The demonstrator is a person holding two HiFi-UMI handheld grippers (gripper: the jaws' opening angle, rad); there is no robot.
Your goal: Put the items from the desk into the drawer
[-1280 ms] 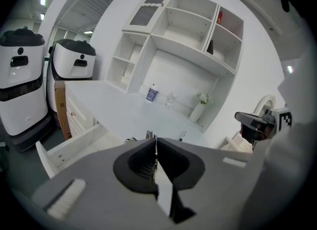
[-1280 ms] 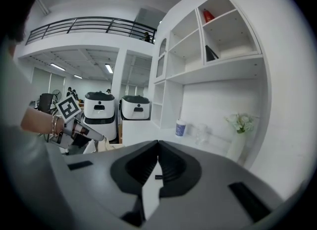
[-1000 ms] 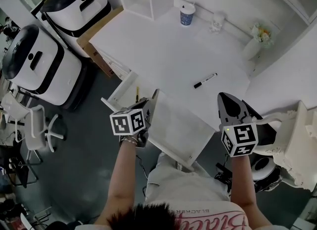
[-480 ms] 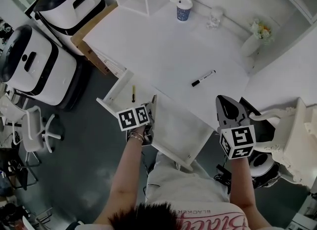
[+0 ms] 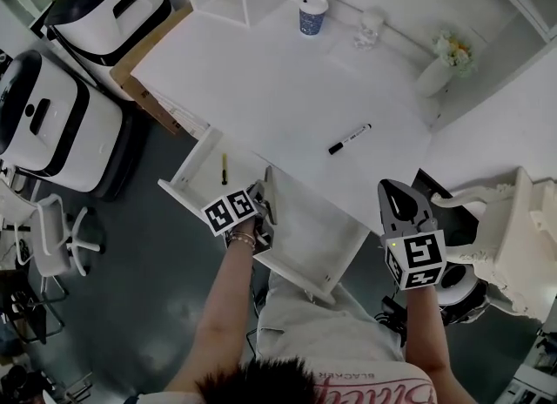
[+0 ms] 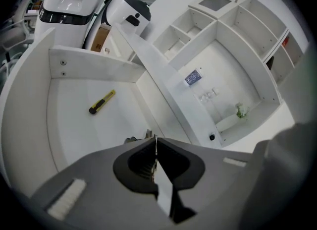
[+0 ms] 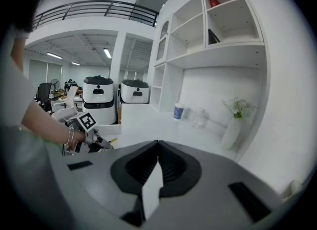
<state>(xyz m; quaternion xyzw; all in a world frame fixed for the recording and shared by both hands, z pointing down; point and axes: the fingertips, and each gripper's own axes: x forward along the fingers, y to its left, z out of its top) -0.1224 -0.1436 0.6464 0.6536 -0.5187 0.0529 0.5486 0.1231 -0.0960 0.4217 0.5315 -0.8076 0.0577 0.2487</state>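
Yellow knife [image 5: 224,168] in open drawer [image 5: 202,181], marker [image 5: 349,139] on desk [image 5: 261,80]

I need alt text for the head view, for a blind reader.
From above, a person holds the left tool over an open drawer that contains a yellow knife. A black marker lies on the white desk, beyond the right tool.

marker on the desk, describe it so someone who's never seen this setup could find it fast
Find the white desk in the head view. The cup and vase stand along its back edge, while the marker lies alone on the bare top nearer the person. It is the only slim black-and-white stick lying flat on the desk; the yellow knife lies in the open drawer.
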